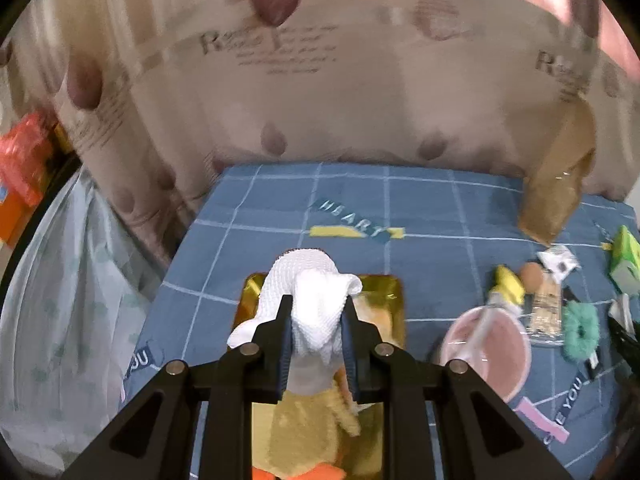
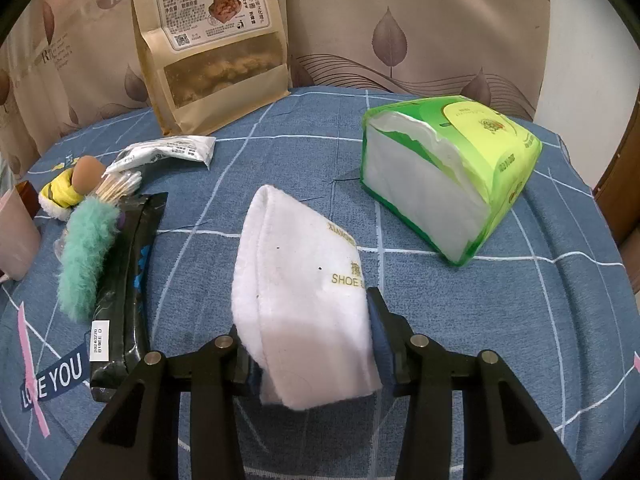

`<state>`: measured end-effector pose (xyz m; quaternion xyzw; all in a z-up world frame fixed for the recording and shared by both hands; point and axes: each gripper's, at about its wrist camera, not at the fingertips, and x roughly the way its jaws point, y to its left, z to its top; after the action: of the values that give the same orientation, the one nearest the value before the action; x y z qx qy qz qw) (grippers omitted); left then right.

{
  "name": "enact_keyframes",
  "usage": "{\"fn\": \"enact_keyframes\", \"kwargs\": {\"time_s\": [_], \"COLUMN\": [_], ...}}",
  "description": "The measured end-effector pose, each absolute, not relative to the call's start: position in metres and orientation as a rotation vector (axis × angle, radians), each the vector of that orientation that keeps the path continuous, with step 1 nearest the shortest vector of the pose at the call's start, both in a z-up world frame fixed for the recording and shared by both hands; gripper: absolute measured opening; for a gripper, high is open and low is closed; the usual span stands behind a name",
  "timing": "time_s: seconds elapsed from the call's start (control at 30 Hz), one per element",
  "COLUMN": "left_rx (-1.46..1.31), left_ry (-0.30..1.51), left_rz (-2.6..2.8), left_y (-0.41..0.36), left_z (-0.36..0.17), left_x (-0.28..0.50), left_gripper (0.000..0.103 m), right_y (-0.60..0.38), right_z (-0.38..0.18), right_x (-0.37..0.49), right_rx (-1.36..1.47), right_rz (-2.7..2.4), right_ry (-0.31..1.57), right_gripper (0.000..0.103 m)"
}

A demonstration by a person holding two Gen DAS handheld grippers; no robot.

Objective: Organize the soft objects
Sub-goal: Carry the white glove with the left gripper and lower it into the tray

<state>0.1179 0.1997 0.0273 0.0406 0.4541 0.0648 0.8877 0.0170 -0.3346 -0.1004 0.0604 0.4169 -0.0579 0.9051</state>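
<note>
2 wrist cams, angled down, close

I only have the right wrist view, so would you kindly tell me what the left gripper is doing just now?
Observer: The left gripper is shut on a white waffle-weave cloth.
Operator: Thank you. What lies beneath it?
Observer: A shiny gold rectangular tray on the blue checked tablecloth; the cloth hangs above it.
Operator: Is anything already in that tray?
Observer: Yes, a yellow plush toy with an orange part at its near end lies in it, below the left gripper.
Operator: And my pink cup, is it near?
Observer: The pink round plastic cup stands beside the tray, apart from it.
</note>
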Motion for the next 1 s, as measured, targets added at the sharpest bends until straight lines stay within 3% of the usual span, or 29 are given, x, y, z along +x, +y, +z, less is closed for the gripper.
{"fn": "enact_keyframes", "kwargs": {"time_s": [0.67, 0.8, 1.0], "left_rx": [0.076, 0.099, 0.088], "left_ry": [1.036, 1.052, 1.072], "left_rz": [0.140, 0.124, 0.086], "left_y": [0.221, 0.215, 0.211], "left_z": [-0.040, -0.052, -0.049], "left_x": [0.158, 0.153, 0.149], "left_gripper": [0.023, 0.029, 0.054], "right_y": [-0.335, -0.336, -0.336], "right_z": [-0.102, -0.102, -0.102], "right_x": [0.017, 0.017, 0.016], "right_rx": [0.117, 0.117, 0.117], "right_rz": [-0.124, -0.124, -0.124], "right_ry": [0.863, 0.863, 0.863], "right_gripper": [0.042, 0.042, 0.042]}}
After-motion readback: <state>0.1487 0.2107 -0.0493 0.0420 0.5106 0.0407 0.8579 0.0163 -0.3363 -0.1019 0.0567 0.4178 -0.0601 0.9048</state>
